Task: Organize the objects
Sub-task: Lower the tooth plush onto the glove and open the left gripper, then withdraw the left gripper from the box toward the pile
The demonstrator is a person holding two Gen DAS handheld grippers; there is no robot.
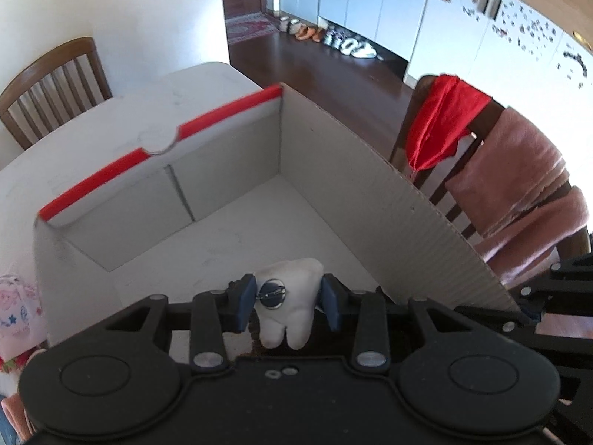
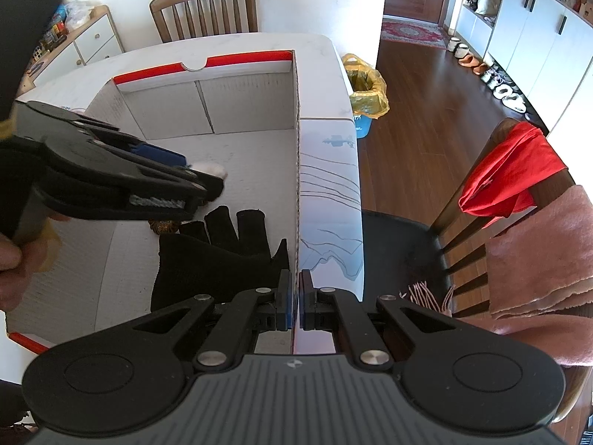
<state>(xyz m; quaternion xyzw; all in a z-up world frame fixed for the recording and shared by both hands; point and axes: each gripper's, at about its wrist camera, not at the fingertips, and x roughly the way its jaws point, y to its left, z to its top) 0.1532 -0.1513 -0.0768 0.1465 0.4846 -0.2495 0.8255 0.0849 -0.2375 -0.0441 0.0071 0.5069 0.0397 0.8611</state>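
Observation:
My left gripper (image 1: 288, 298) is shut on a white plush tooth (image 1: 292, 296) with a round metal pin on it, and holds it inside the open cardboard box (image 1: 370, 170), above the box floor. In the right wrist view the left gripper (image 2: 207, 181) reaches in from the left with the tooth's white tip (image 2: 213, 170) showing. My right gripper (image 2: 295, 304) is shut on the box's right wall (image 2: 297, 185), pinching its top edge. A black glove (image 2: 218, 256) lies on the box floor near that wall. A small brown object (image 2: 163, 225) sits under the left gripper.
The box stands on a white table (image 2: 326, 74). A chair draped with red cloth (image 2: 511, 170) and pink towel (image 2: 537, 252) stands to the right. Another wooden chair (image 2: 204, 7) is behind the table. A yellow-lined bin (image 2: 365, 89) is on the floor. Pink patterned fabric (image 1: 18, 307) lies left of the box.

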